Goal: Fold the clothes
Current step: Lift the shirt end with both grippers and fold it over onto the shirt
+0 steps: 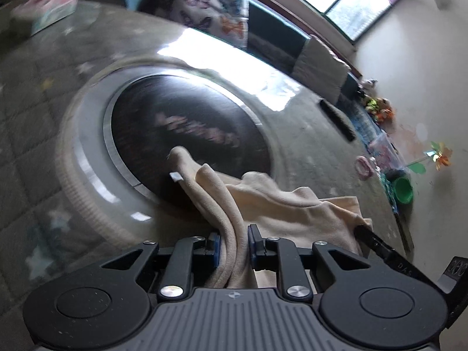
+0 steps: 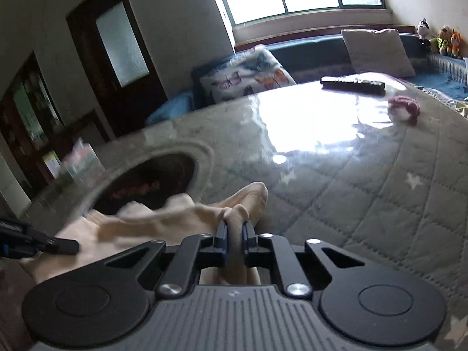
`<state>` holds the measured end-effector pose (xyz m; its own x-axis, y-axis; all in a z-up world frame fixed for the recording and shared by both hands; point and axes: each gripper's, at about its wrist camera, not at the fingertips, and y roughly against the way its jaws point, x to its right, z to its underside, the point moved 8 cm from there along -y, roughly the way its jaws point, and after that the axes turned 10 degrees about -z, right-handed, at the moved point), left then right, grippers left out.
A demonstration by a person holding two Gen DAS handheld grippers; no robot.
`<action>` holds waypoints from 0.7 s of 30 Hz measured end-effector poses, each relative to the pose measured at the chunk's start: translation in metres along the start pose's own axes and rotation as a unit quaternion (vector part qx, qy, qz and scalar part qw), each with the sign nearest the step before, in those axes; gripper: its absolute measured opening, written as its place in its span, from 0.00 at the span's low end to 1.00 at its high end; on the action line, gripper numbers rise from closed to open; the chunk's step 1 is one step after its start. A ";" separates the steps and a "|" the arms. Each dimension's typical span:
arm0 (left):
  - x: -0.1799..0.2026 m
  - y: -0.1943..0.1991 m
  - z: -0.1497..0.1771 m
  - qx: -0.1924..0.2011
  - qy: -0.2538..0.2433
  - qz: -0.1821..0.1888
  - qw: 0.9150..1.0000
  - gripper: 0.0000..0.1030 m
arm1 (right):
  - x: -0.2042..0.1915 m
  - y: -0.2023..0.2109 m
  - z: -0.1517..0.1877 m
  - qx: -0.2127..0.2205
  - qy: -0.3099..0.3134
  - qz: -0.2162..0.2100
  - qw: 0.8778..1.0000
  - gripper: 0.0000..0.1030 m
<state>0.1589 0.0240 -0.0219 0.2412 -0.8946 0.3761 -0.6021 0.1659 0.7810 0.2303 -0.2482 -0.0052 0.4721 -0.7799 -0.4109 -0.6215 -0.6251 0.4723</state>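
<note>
Item: cream garment (image 1: 280, 201), soft knit, one piece, with a small white tag (image 1: 176, 176) at one hem. It hangs bunched between the two claws above the near edge of the table (image 2: 380, 181), its slack middle drooping toward the quilted cover. Not yet spread flat, no fold visible; the task looks to be at an early stage.

Left gripper (image 1: 233, 244): clenched on a thick doubled edge of the garment, the cloth running up between the blue pads (image 1: 216, 244). Its dark finger also shows at the left border of the right wrist view.

Right gripper (image 2: 234, 241): clenched on a rolled bunch of the same garment, the jaws nearly together around it. Holding at two separate points likely serves to draw the cloth taut and lay it out square.

Table fittings: dark round inset (image 1: 187, 134) with a pale ring, set in the table's middle, just beyond the garment; glossy clear sheet over the quilted cover, glaring under the window.

Other holdings, far edge of the table: black remote control (image 2: 352, 84); pink ring-shaped item (image 2: 405, 108). Near the far left corner: tissue box (image 1: 51, 10), blurred. All well apart from the garment.

Beyond the table: butterfly cushion (image 2: 248, 73) on the window seat.
</note>
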 end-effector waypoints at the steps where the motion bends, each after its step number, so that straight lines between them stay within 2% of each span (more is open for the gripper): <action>1: 0.010 -0.001 -0.003 0.002 -0.009 0.004 1.000 0.16 | -0.001 0.008 -0.006 0.009 0.003 0.001 1.000 0.08; 8: 0.089 -0.028 -0.015 -0.002 -0.071 0.036 0.997 0.14 | 0.032 0.046 -0.037 0.041 0.020 0.046 0.998 0.08; 16: 0.182 -0.068 -0.027 -0.003 -0.130 0.064 0.989 0.14 | 0.101 0.085 -0.071 0.063 0.010 0.128 0.990 0.08; 21: 0.216 -0.089 -0.026 -0.006 -0.157 0.064 0.986 0.14 | 0.139 0.099 -0.081 0.071 -0.004 0.161 0.984 0.08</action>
<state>0.2843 -0.1736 0.0027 -0.0837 -0.9500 0.3008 -0.6028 0.2886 0.7439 0.2851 -0.4207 0.0478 0.2314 -0.9362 -0.2644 -0.8195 -0.3341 0.4657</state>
